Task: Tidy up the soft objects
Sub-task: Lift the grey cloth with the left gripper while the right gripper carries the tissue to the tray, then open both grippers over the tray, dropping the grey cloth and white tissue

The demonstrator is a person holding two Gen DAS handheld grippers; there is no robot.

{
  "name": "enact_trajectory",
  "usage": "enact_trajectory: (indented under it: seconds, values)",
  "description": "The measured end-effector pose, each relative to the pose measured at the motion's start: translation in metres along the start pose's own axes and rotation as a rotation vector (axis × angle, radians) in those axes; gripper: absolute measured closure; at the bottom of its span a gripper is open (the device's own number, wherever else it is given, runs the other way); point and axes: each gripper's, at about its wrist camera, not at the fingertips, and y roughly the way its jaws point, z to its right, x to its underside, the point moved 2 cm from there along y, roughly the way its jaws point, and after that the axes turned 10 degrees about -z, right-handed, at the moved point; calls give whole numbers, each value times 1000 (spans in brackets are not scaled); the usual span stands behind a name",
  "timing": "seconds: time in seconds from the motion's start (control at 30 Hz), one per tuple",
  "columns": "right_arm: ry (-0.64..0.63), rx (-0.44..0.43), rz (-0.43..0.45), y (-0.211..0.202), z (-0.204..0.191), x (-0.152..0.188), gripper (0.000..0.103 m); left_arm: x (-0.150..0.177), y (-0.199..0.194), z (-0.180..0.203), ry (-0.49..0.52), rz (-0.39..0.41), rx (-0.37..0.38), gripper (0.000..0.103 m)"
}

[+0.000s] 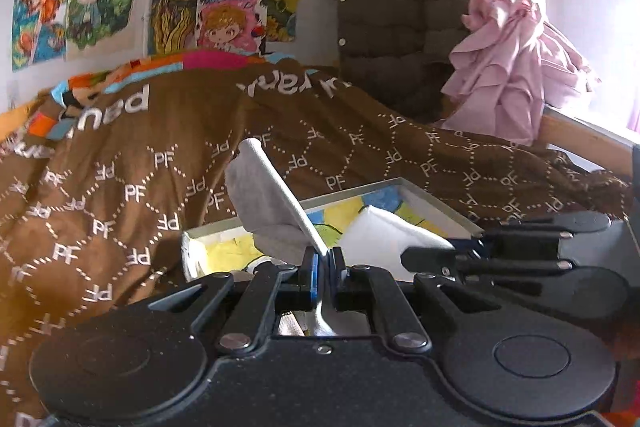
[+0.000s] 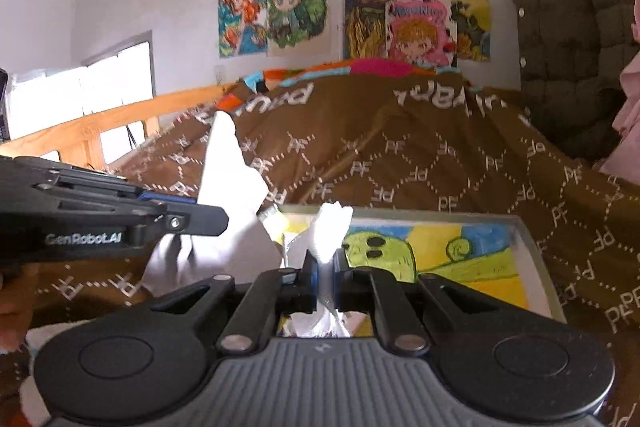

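A white-grey cloth (image 1: 260,195) is stretched between both grippers above a shallow grey-rimmed frame (image 1: 384,185) with a cartoon painting inside. My left gripper (image 1: 325,259) is shut on one edge, and a folded flap stands up from its jaws. In the right wrist view my right gripper (image 2: 326,259) is shut on another bunched corner of the cloth (image 2: 228,163). The left gripper (image 2: 216,217) reaches in from the left there, with cloth rising above it. The right gripper (image 1: 416,255) shows side-on at the right of the left wrist view.
The frame (image 2: 524,227) lies on a brown blanket (image 1: 120,187) printed with "PF" that covers the bed. A brown puffer jacket (image 1: 400,7) and a pink garment (image 1: 504,67) hang at the back right. A wooden bed rail (image 2: 100,123) runs along the left. Drawings cover the wall.
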Motion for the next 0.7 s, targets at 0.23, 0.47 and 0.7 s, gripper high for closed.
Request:
enact_trajectory:
  seconds: [0.23,0.47,0.7]
  values:
    - [25,40,-90,23,7,7,96,9,38,-15,-57,-14,52,98]
    - [2,57,-148,38,3,11,95,21,56,-28,-105,-89,89,98]
    - [-8,59,-176,46,-7,14,94,32,65,-27,-70,-185,114,98]
